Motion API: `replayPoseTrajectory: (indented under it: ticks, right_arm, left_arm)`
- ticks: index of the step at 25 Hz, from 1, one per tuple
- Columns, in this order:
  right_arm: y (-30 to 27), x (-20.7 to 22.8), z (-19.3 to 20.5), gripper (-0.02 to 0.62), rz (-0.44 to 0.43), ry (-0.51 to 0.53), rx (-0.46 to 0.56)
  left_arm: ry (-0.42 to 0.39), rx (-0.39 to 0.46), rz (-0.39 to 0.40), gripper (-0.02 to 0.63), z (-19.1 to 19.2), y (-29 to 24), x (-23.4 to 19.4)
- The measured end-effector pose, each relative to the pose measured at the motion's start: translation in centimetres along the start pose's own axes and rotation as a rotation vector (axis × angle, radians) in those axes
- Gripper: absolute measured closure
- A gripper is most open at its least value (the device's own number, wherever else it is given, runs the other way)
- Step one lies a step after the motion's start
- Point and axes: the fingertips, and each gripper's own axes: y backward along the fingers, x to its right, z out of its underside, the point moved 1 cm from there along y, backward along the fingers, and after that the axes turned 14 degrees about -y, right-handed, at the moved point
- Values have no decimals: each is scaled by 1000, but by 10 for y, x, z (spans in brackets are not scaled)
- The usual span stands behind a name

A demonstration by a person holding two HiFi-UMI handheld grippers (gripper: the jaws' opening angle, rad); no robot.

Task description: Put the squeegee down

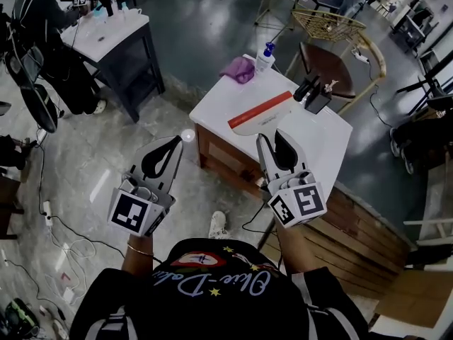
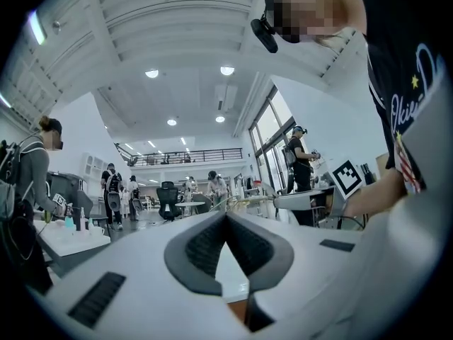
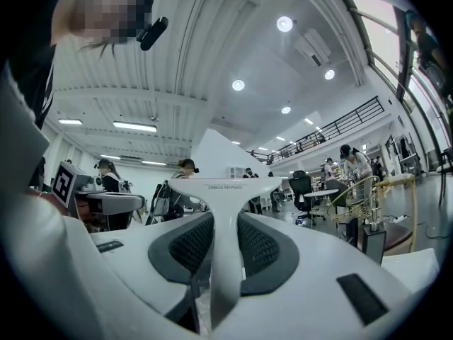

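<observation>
My right gripper (image 1: 273,142) is shut on the white handle of the squeegee (image 1: 259,112), whose red blade lies slantwise above the near left part of the small white table (image 1: 322,144). In the right gripper view the squeegee (image 3: 225,187) stands upright between the dark pads (image 3: 190,246), its wide white head crossing above the right gripper (image 3: 225,222). My left gripper (image 1: 174,143) hangs over the floor to the left of the table, shut with nothing in it. In the left gripper view the left gripper (image 2: 226,218) has its fingertips touching.
On the table's far end stand a spray bottle (image 1: 265,57), a purple cloth (image 1: 238,69) and a black tool (image 1: 311,94). A brown chair (image 1: 334,61) stands behind it. Another white table (image 1: 106,34) with a person is at upper left. Cables lie on the floor (image 1: 64,239).
</observation>
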Motion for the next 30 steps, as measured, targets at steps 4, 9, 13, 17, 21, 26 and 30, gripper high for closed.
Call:
replayPoseTrajectory:
  ticks: [4,9,13,17,21,26,30]
  right_arm:
    - [-11,6,1,466,-14,-3,-5]
    - [-20,12,5,466,-28,-12,-13]
    - [-27,17,6,466,-33,-20,-18]
    - [-32,21,9,466,-43,-25,-26]
    - [-35,26,11,466,-49,-34,-30]
    - [-39,31,13,466,-67,-40,-34]
    - [-40,35,14,466,-79,-44,-32]
  left_arm:
    - [-4,-9,-9,607,3,-7,-6]
    - [-10,-19,-19,607,6,-13,-7]
    - [-3,-28,-30,607,9,-17,-11]
    - [-3,-35,-44,607,10,-21,-15]
    - [-7,-40,-50,607,10,-25,-13]
    - [-18,-49,-62,607,11,-30,-12]
    - [-30,-49,-72,607,10,-34,-10]
